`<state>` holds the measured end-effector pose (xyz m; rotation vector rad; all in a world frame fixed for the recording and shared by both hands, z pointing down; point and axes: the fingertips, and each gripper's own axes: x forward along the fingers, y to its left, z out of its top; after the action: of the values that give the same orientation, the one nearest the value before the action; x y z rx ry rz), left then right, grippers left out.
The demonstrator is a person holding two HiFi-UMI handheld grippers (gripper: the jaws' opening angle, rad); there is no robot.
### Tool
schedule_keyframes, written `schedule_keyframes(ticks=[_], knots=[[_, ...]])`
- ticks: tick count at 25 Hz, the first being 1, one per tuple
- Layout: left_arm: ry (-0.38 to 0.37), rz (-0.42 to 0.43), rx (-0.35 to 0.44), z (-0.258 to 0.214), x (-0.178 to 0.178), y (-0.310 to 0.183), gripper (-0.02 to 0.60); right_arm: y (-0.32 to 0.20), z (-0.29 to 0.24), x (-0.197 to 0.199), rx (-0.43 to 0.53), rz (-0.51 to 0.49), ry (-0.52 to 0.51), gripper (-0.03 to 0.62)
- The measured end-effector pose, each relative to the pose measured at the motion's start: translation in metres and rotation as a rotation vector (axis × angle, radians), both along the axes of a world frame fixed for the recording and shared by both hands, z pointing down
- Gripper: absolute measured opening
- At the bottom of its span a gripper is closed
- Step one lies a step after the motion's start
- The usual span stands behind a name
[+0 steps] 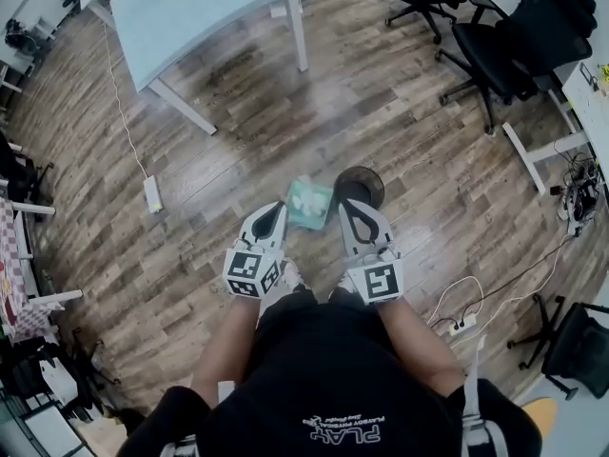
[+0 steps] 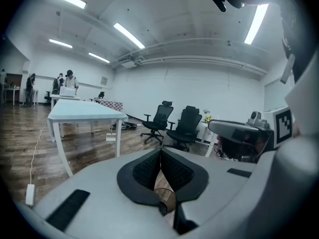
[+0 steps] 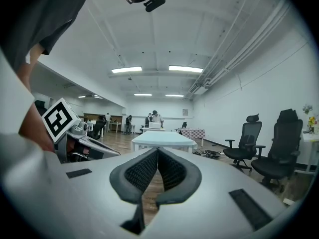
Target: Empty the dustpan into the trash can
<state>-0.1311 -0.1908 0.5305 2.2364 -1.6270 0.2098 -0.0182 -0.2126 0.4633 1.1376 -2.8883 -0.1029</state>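
A teal dustpan lies on the wooden floor right in front of me. Just to its right stands a dark round trash can. My left gripper points at the dustpan's left edge, and its jaws are shut with nothing between the pads. My right gripper reaches over the near side of the trash can. Its jaws are also shut and empty. Both gripper views look out across the room, so neither one shows the dustpan or the can.
A white table stands ahead to the left, with a cable and power strip on the floor beside it. Black office chairs and a desk leg are at the right. Another power strip lies near my right side.
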Motion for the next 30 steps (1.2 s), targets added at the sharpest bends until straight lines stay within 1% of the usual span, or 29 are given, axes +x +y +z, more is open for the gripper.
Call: schedule_keyframes(ticks=[3,5,7,11,14,16,17,18,21,26,28,30], knots=[[0.016,0.035,-0.045,0.015,-0.008,0.002,0.021,-0.001,0.006,-0.011,-0.006,0.015,0.013,0.025],[0.011,0.041,-0.079,0.028,-0.012,0.005,0.021,0.001,0.012,-0.017,-0.018,0.022,0.026,0.025],[-0.019,0.034,-0.11,0.042,-0.018,0.008,0.021,0.003,0.022,-0.024,-0.025,0.019,0.046,0.025],[-0.091,0.025,-0.175,0.073,-0.024,0.008,0.021,0.002,0.038,-0.032,-0.059,0.025,0.053,0.025],[-0.124,0.017,-0.213,0.094,-0.023,0.008,0.021,0.002,0.049,-0.032,-0.057,0.007,0.1,0.025],[-0.14,0.03,-0.237,0.107,-0.019,0.011,0.025,0.002,0.056,-0.03,-0.069,0.012,0.102,0.025],[-0.152,0.042,-0.249,0.115,-0.018,0.012,0.055,0.002,0.06,-0.029,-0.079,0.019,0.099,0.025],[-0.163,0.05,-0.262,0.123,-0.018,0.014,0.129,0.002,0.063,-0.028,-0.088,0.026,0.099,0.025],[-0.187,0.05,-0.321,0.144,-0.021,0.016,0.15,0.002,0.073,-0.026,-0.118,0.038,0.099,0.025],[-0.187,0.039,-0.43,0.186,-0.024,0.02,0.184,0.006,0.096,-0.022,-0.15,0.032,0.142,0.025],[-0.2,0.045,-0.476,0.204,-0.027,0.022,0.201,0.007,0.104,-0.023,-0.157,0.028,0.165,0.025],[-0.218,0.044,-0.519,0.217,-0.033,0.024,0.204,0.009,0.11,-0.025,-0.174,0.022,0.185,0.025]])
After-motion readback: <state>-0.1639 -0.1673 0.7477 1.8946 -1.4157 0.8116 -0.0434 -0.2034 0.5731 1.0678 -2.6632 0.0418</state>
